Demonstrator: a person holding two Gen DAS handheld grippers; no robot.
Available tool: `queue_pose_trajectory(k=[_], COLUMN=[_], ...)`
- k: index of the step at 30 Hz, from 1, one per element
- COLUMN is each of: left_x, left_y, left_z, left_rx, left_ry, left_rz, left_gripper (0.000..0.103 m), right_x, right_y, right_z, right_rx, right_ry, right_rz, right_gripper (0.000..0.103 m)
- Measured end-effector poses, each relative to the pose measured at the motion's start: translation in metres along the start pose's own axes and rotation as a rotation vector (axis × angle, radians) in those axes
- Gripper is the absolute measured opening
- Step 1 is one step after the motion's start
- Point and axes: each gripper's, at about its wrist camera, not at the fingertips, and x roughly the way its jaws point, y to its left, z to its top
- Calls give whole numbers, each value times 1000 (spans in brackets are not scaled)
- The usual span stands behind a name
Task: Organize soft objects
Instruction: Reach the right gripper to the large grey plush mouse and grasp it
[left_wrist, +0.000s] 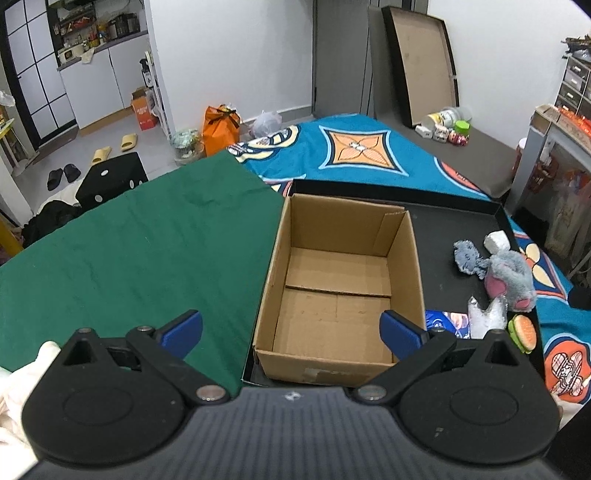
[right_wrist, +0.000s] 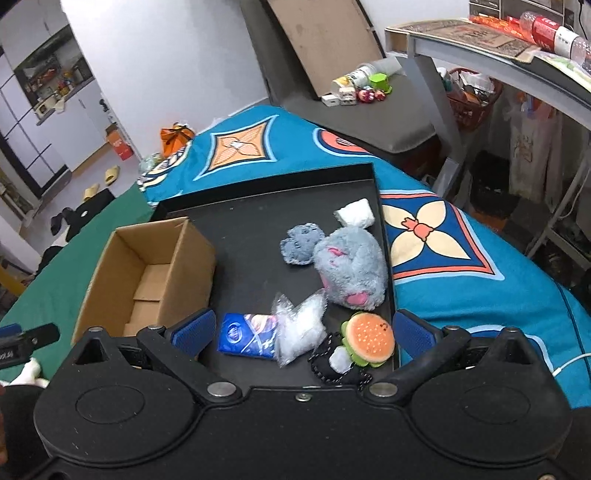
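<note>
Right claw (right_wrist: 301, 330) partly hiding black pouch (right_wrist: 334, 363)

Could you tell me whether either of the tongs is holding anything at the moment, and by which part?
Nothing is held. The left tongs and right tongs are both open and empty; the soft toys lie untouched in the tray.
</note>
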Motion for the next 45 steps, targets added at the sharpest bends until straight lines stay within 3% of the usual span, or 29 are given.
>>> queue_pose_trajectory(k=[5,20,29,36,40,45], left_x=[14,57,81,101,108,118], left_y=[7,19,12,8,3,1], left_z=[9,24,20,18,15,13], left_rx=[-2,-7,38,52,90,107], left_ry=[25,64,74,113,127,152], left_rz=[21,98,160,173,184,200], left_gripper=[101,99,90,76,75,71], right_x=[18,69,91,114,126,141], right_y=[-9,-17,-22,-23,-17,-10], right_z=[10,25,15,13,13,11], right_rx=[31,65,29,11,-26,-75], right_ry=[27,-5,-55,-2,14,34], right_rz=[19,-50,-110,-118,-138,-165], right_gripper=[103,103,99,94,94,83])
